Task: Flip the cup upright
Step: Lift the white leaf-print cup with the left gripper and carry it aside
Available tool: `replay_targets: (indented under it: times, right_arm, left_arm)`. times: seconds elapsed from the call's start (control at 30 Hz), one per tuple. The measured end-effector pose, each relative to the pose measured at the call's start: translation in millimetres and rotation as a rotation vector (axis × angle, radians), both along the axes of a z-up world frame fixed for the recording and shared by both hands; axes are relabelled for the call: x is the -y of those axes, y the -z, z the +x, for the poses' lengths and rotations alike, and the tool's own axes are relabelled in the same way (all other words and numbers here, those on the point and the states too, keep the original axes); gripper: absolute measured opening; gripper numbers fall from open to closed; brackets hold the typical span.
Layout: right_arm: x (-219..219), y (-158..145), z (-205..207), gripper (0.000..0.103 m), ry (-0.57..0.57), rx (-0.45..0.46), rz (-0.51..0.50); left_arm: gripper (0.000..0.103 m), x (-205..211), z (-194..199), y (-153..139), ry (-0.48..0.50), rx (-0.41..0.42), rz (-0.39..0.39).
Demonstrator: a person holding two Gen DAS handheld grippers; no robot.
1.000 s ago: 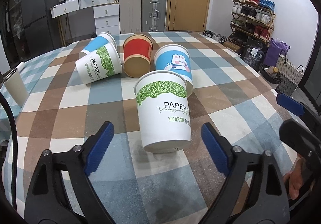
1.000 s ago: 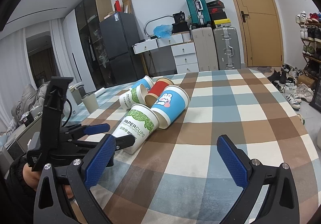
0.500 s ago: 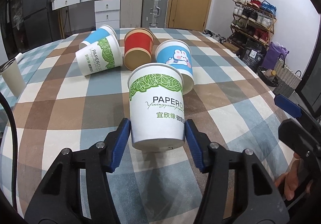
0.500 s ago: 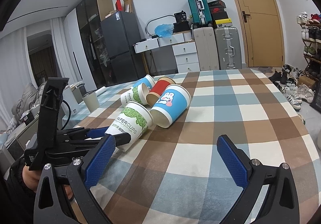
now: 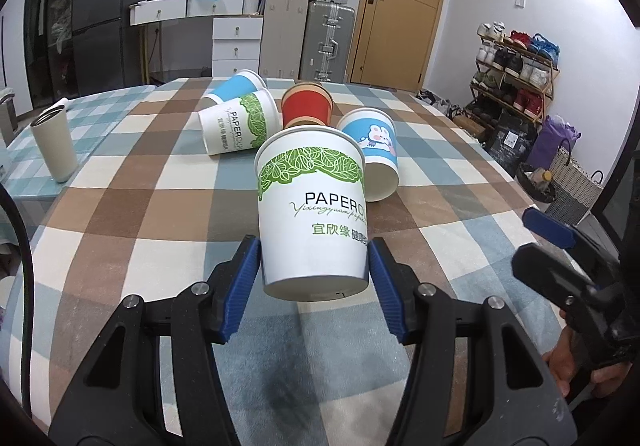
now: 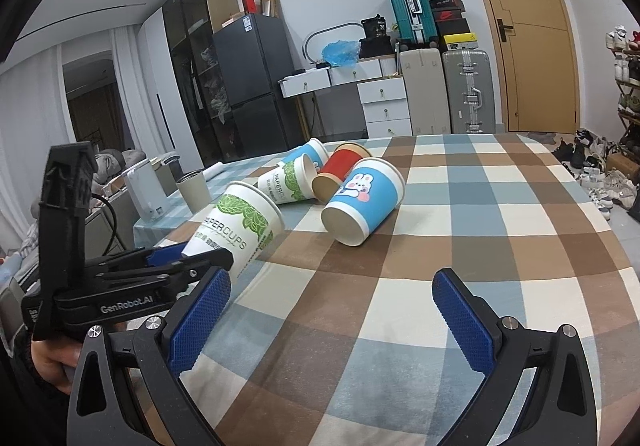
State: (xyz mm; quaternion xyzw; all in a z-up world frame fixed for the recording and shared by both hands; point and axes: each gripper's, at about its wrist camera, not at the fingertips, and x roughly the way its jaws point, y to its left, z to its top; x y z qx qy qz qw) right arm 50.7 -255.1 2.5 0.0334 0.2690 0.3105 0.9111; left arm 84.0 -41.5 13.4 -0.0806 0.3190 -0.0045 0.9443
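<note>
Left wrist view: left hand-held gripper clenched on white paper cup w/ green leaf band, blue pads at its base end. Print reads "PAPERCU…", script line under it, green Chinese chars. Right wrist view shows full "PAPERCUPS" on same cup & "GenRobot.AI" on left gripper body. Vs 1 s ago: jaws were wide apart w/ cup lying on worktop; now closed on it, cup raised & tilted, rim away from gripper. Right hand-held gripper released, jaws wide, over checked cloth, nothing between. Behind: second "PAPERCUP" cup, red cup, blue bunny cup, all on sides. Beige tumbler upright at left.
</note>
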Motion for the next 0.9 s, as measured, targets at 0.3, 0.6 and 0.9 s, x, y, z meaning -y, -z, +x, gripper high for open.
replay_targets:
  times: [0.3, 0.6, 0.9]
  right_arm:
    - [-13, 1, -4, 0.103, -0.038, 0.003, -0.013]
    - [-15, 3, -2, 0.103, -0.039, -0.001, -0.017]
    - [-15, 4, -4, 0.103, -0.041, -0.002, -0.025]
  left_arm:
    - [0.053, -10, -34, -11, -0.030, 0.045, -0.012]
    - [0.053, -10, -62, -6, -0.033, 0.041, -0.036]
    - [0.053, 4, -76, 10, -0.026, 0.020, -0.055]
